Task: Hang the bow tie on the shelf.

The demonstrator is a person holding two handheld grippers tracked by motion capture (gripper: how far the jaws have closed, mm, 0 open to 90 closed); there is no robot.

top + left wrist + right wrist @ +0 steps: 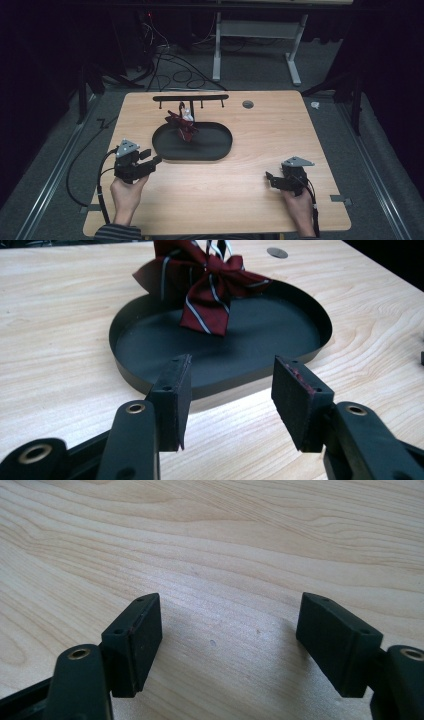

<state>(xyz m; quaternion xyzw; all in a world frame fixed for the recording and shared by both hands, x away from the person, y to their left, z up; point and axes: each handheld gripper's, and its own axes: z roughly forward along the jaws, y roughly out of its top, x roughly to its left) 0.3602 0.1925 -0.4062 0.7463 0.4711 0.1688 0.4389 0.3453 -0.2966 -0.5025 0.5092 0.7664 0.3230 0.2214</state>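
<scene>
A dark red bow tie with white stripes [181, 124] sits at the back edge of a black oval tray [222, 145], partly leaning over the rim. In the left gripper view the bow tie [210, 290] rises at the far side of the tray [320, 320]. My left gripper [151, 156] is held just off the tray's front left rim, pointing at it, open with nothing between the jaws [232, 362]. My right gripper [270, 180] hovers low over bare wood at the front right, open and empty [230, 600].
A black bar with small hooks [190, 98] stands behind the tray. A round grey cable hole [247, 104] is in the table's back right. Cables and a white desk frame [257, 50] lie on the floor beyond the table.
</scene>
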